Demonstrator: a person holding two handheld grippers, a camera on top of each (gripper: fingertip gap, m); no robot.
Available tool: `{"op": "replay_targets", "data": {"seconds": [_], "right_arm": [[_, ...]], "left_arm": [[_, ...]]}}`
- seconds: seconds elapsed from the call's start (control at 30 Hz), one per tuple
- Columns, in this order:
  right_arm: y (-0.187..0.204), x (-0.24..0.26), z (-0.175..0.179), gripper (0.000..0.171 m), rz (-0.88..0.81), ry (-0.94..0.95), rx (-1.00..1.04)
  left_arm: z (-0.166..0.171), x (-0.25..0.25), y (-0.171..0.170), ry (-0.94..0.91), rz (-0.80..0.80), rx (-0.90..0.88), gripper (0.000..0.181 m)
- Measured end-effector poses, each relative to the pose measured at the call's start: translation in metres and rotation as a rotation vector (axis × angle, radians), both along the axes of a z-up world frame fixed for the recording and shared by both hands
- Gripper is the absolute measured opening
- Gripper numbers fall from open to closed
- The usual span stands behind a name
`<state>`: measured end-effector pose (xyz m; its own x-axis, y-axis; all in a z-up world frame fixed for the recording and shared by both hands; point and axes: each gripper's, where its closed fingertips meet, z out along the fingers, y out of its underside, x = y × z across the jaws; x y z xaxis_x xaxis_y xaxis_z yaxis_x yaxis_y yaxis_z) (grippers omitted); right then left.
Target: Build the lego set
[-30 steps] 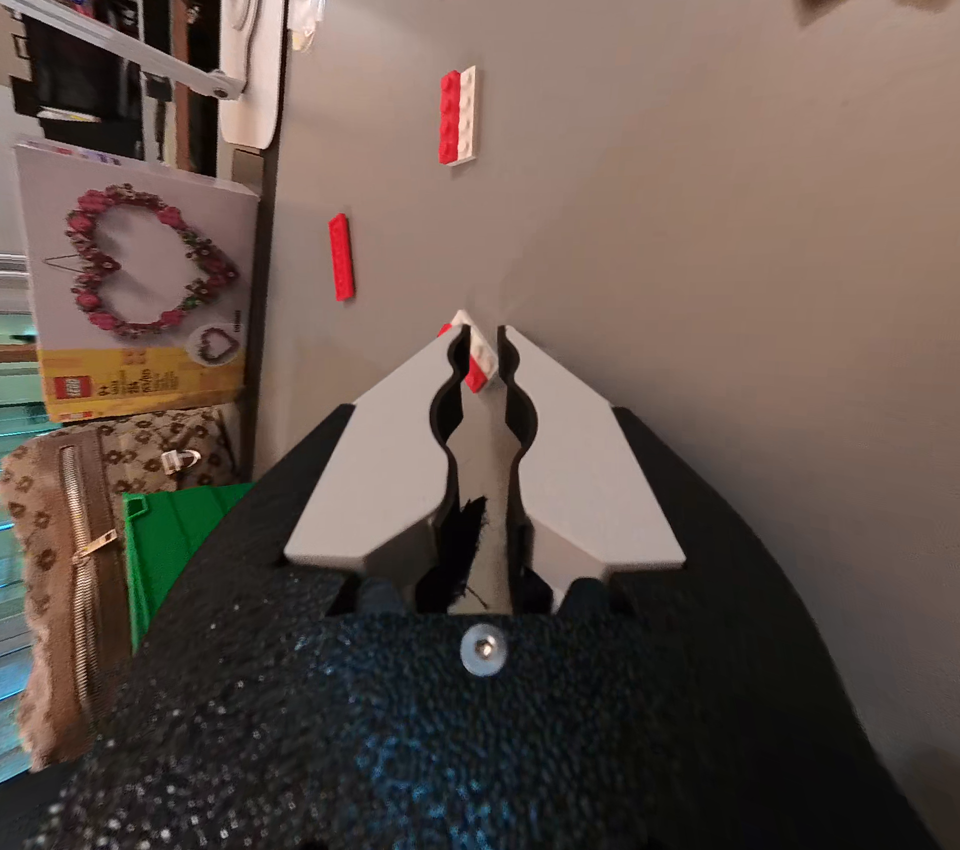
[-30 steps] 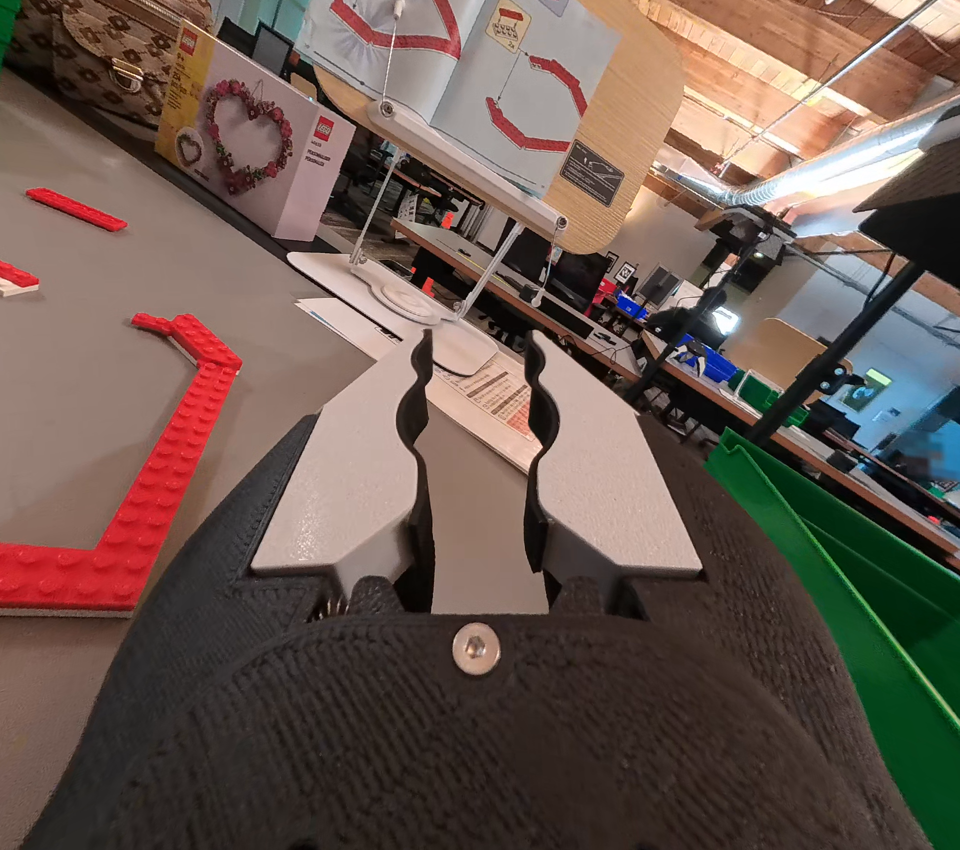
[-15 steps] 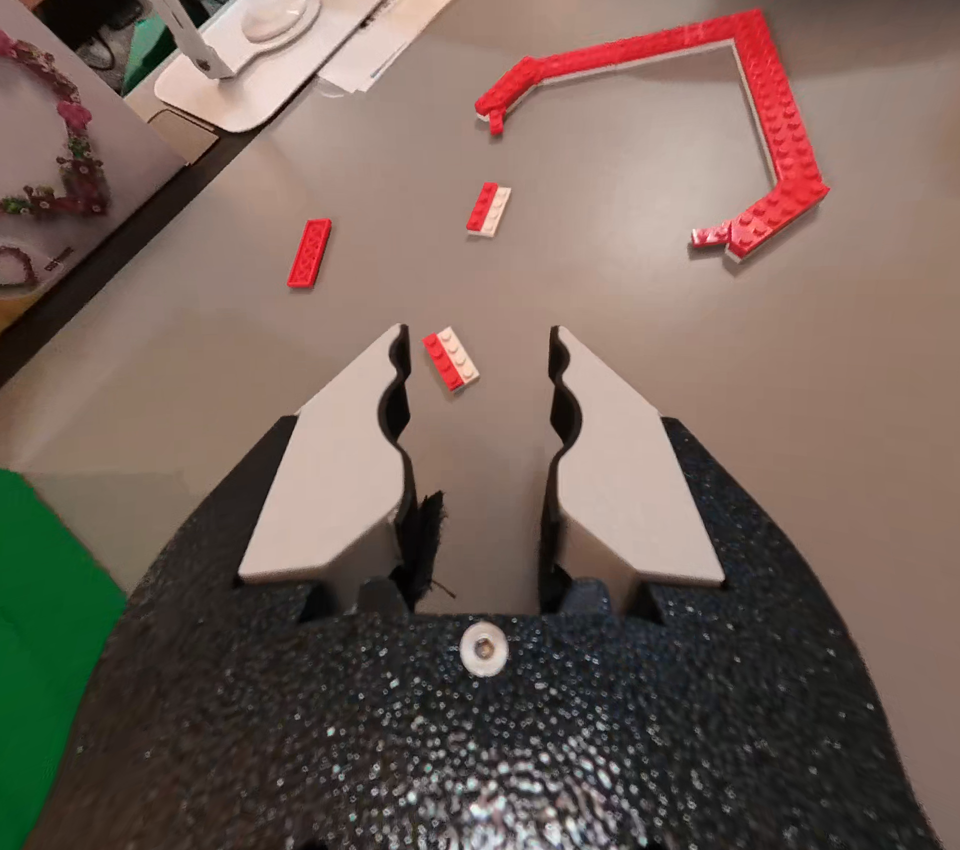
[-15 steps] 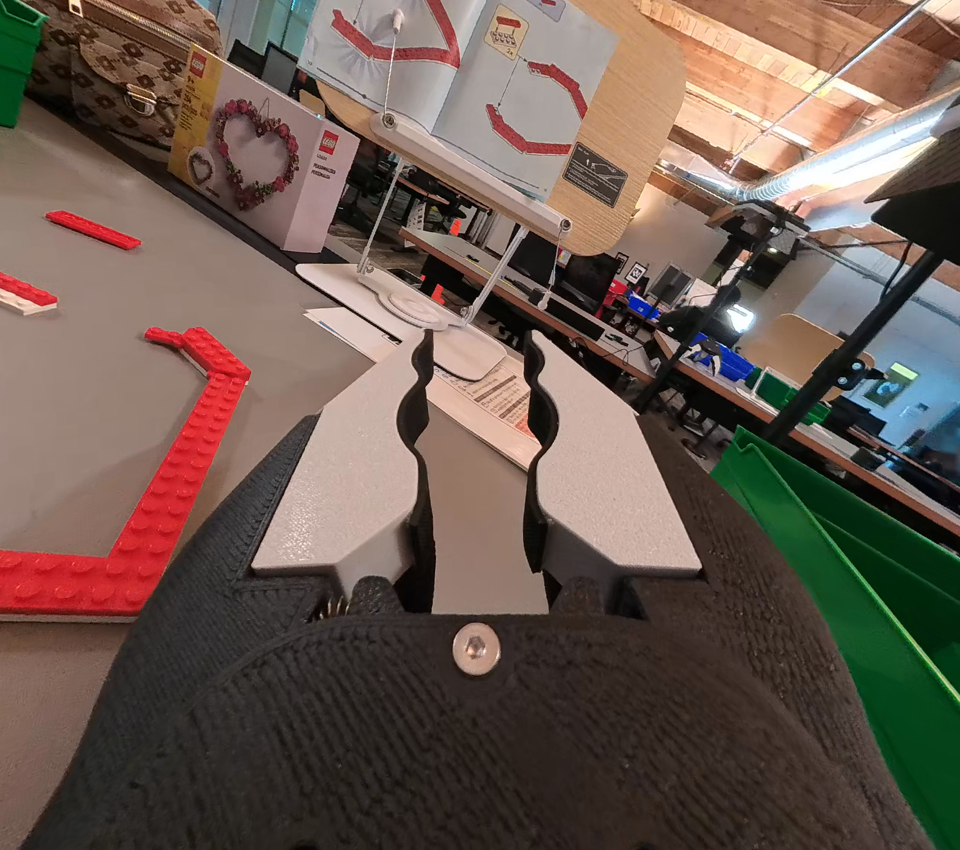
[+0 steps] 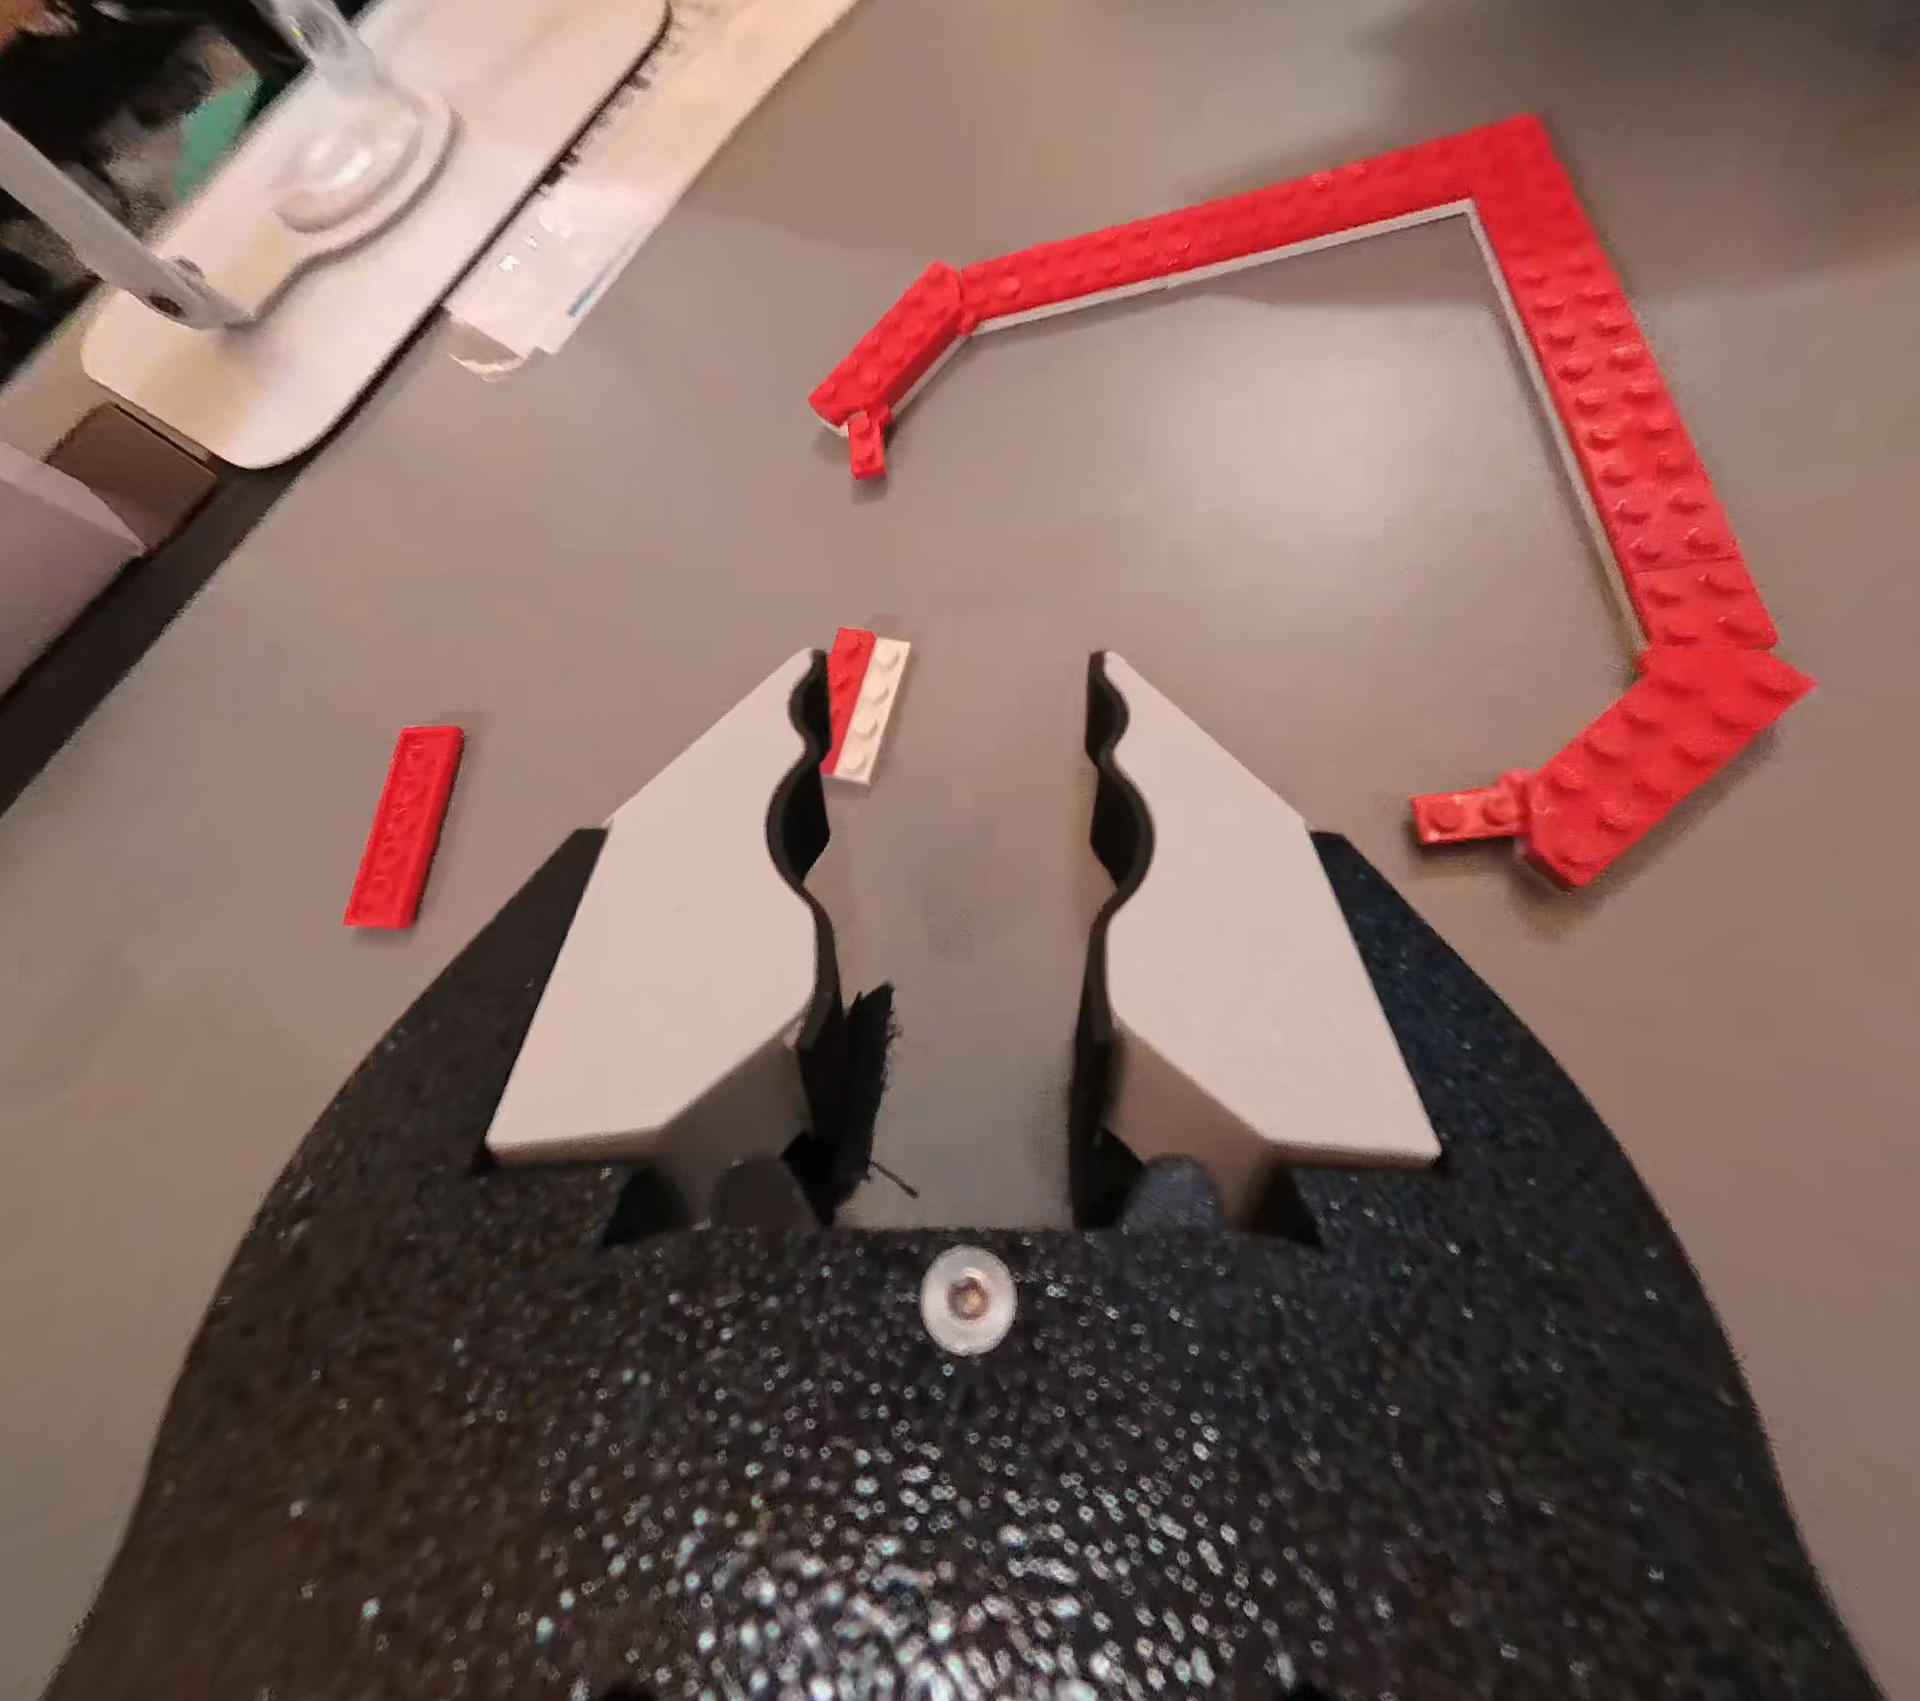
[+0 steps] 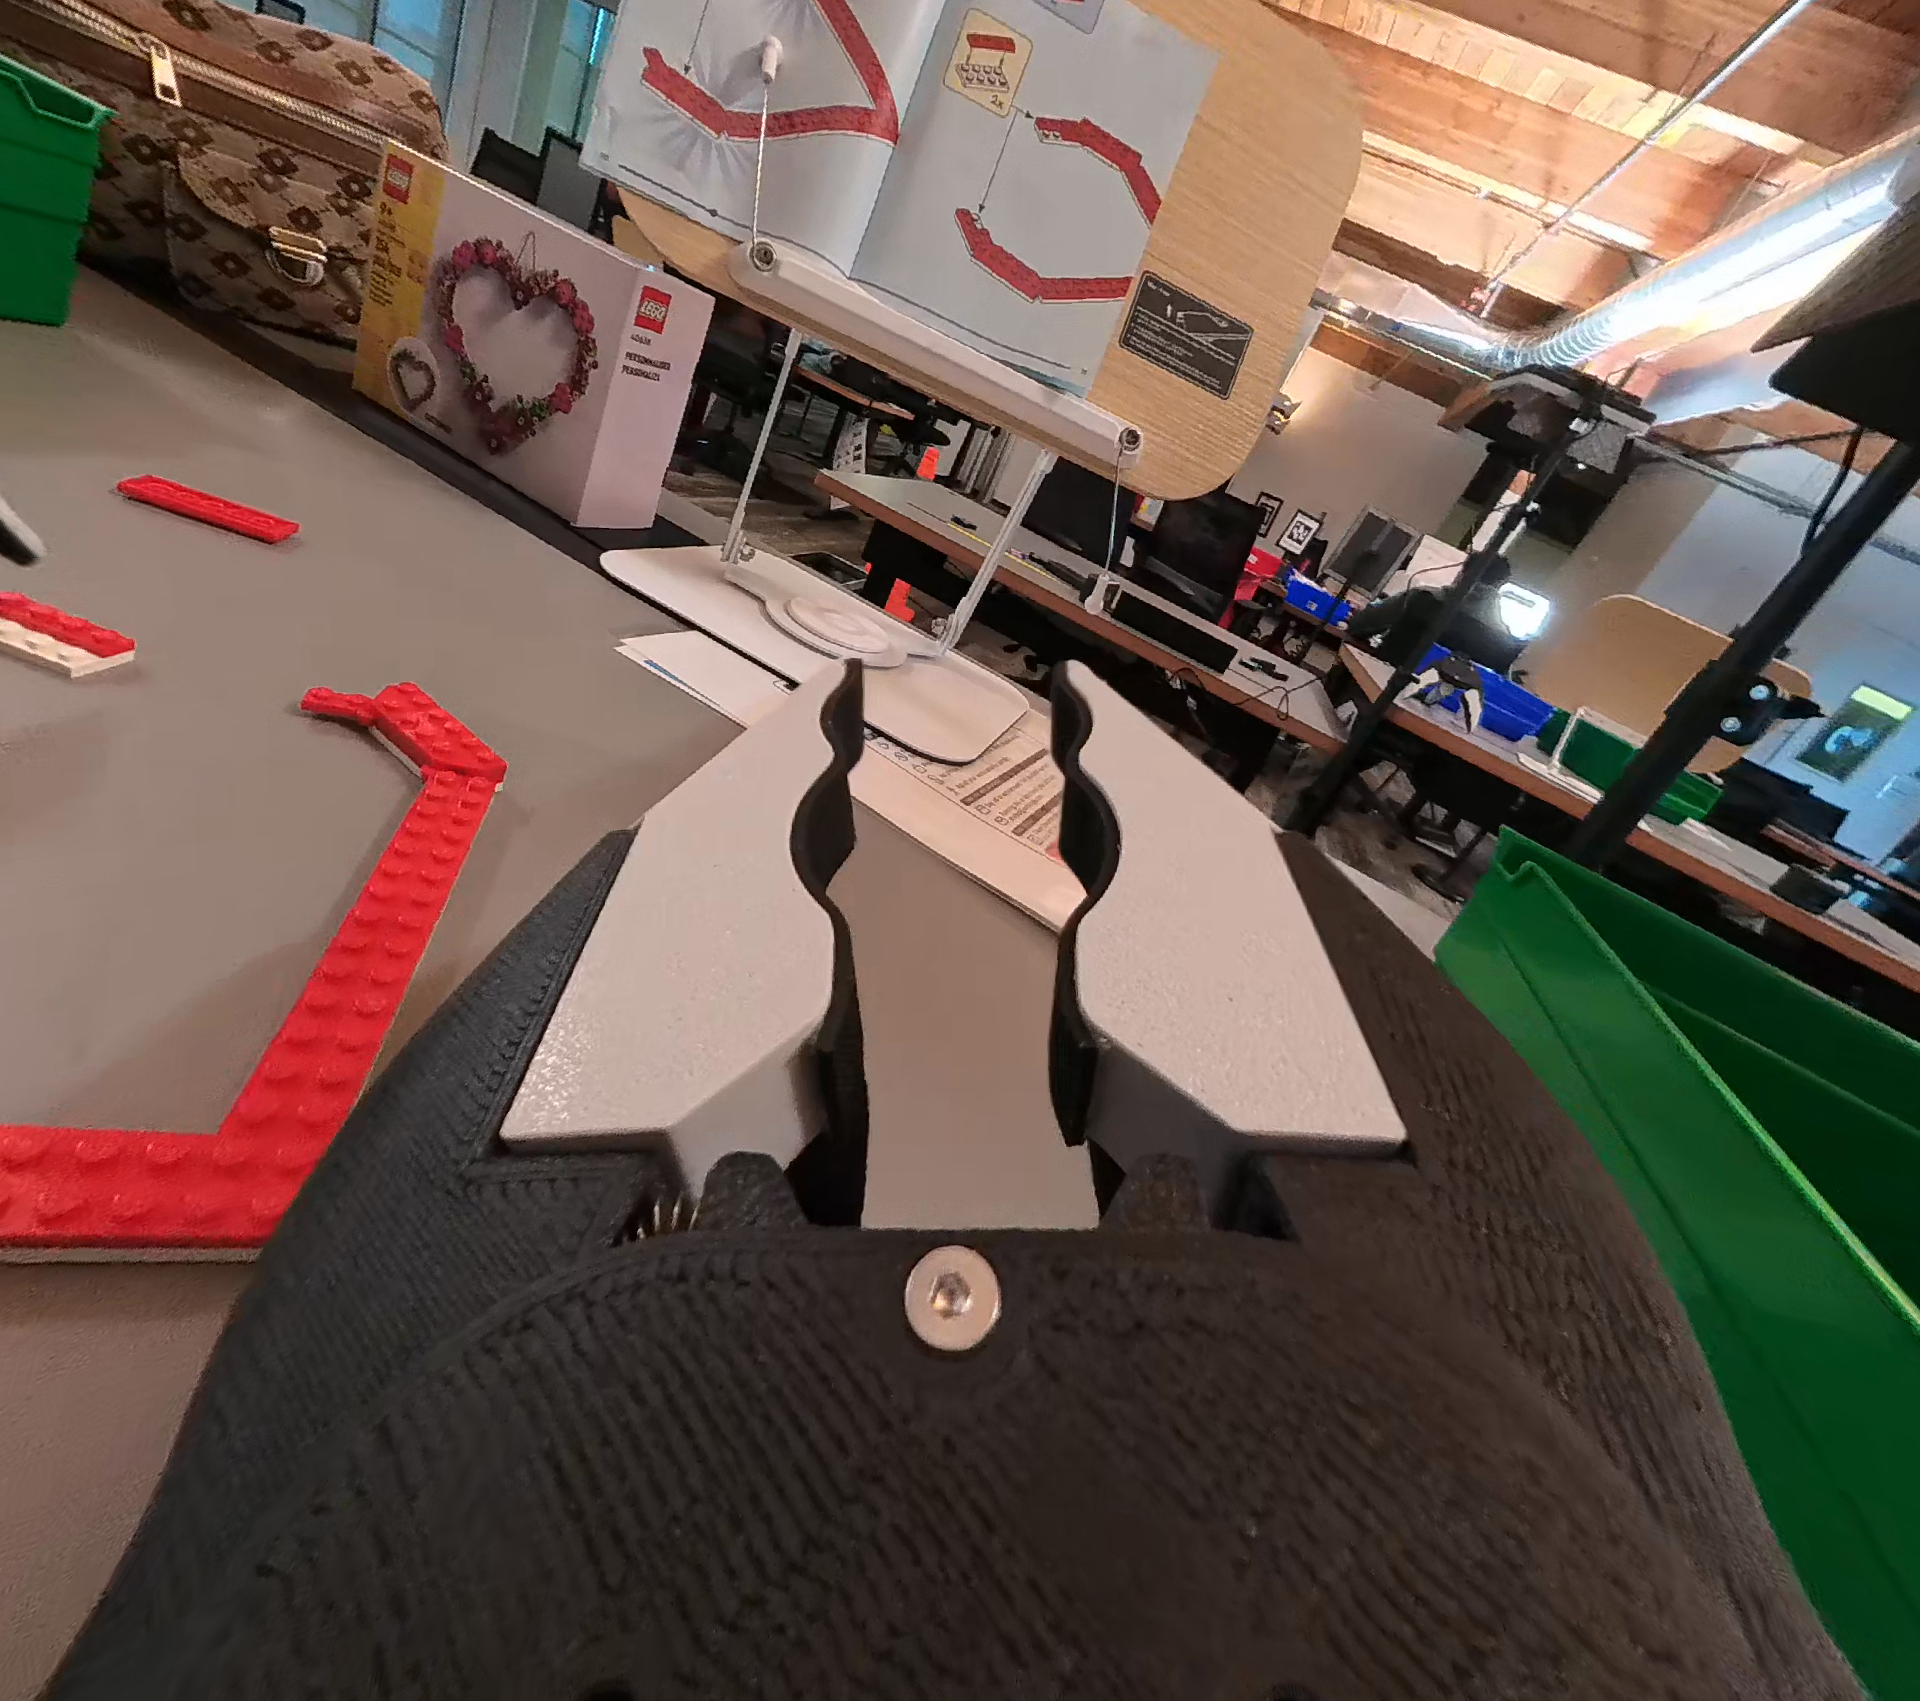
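A long angled red plate assembly (image 5: pixel 1558 321) lies flat on the grey table (image 5: pixel 1143 529); it also shows in the right wrist view (image 6: pixel 343 965). A small red-and-white plate piece (image 5: pixel 871 711) lies just past my left gripper's left fingertip. A loose red plate (image 5: pixel 403 823) lies to the left. My left gripper (image 5: pixel 951 664) is open and empty above the table. My right gripper (image 6: pixel 956 685) is open and empty, low over the table, right of the assembly. The right wrist view also shows the red-and-white piece (image 6: pixel 62 638) and the loose plate (image 6: pixel 208 508).
A white book stand (image 6: pixel 831 612) holds an open instruction booklet (image 6: pixel 894 93) at the table's back. A paper sheet (image 5: pixel 675 10) lies beside it. The set's box (image 6: pixel 520 363), a patterned bag (image 6: pixel 229 134) and a green bin (image 6: pixel 42 186) stand at the far edge. Another green bin (image 6: pixel 1714 1132) is at right. Spacing between my two grippers at the tips: around 25 cm. From my left tips it is roughly 11 cm to the loose plate (image 6: pixel 208 508); from my right, 30 cm. The left camera catches it too, in the left wrist view (image 5: pixel 414 819).
My left gripper let go of a red-and-white piece, opened, rolled upright and moved forward over the table. The right gripper barely moved.
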<state>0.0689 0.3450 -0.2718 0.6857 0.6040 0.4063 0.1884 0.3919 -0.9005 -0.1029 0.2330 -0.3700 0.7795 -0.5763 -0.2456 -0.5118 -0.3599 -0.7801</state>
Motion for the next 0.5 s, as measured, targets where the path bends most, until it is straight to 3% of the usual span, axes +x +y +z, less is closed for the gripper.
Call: {"op": "replay_targets", "data": {"seconds": [0.13,0.3,0.5], "right_arm": [[-0.003,-0.009,-0.002,0.038,0.048,-0.019,-0.005],[-0.032,-0.054,-0.01,0.047,0.305,-0.076,-0.065],[-0.05,-0.113,-0.046,0.038,0.645,-0.384,-0.303]], "left_arm": [[0.0,-0.008,0.005,-0.063,-0.012,-0.023,0.051],[-0.002,-0.014,0.005,-0.039,-0.041,-0.037,0.049],[-0.011,-0.021,0.006,-0.02,-0.096,-0.127,0.042]]}}
